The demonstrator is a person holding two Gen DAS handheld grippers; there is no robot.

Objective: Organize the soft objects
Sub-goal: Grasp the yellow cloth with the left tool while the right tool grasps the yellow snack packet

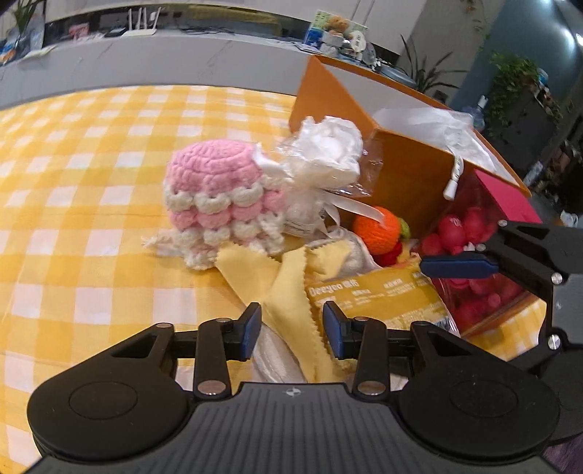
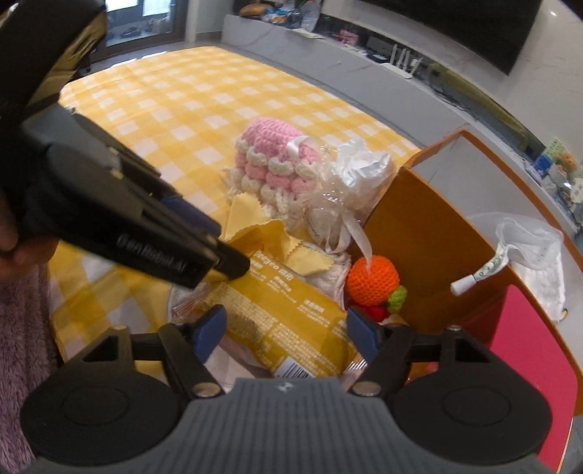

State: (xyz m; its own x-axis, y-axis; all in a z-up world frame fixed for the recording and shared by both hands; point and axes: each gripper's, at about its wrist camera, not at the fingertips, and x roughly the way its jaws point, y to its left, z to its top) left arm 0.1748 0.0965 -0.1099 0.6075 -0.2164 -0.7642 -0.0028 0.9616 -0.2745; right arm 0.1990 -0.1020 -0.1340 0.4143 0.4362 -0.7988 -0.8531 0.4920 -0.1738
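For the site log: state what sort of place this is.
Probably a home living room: a table under a yellow checked cloth, a large dark screen on the wall above a long low counter with a router, and houseplants.

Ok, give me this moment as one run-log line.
left tool: open around pale yellow zigzag-edged cloth | right tool: open over yellow printed packet | pink-and-white crocheted toy: on checked tablecloth

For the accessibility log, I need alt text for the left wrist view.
The left gripper straddles a strip of yellow cloth, pads not pressing it. Beyond lie a pink and white crochet piece, a clear-wrapped white bundle and an orange crochet ball beside an orange box on a yellow checked tablecloth.
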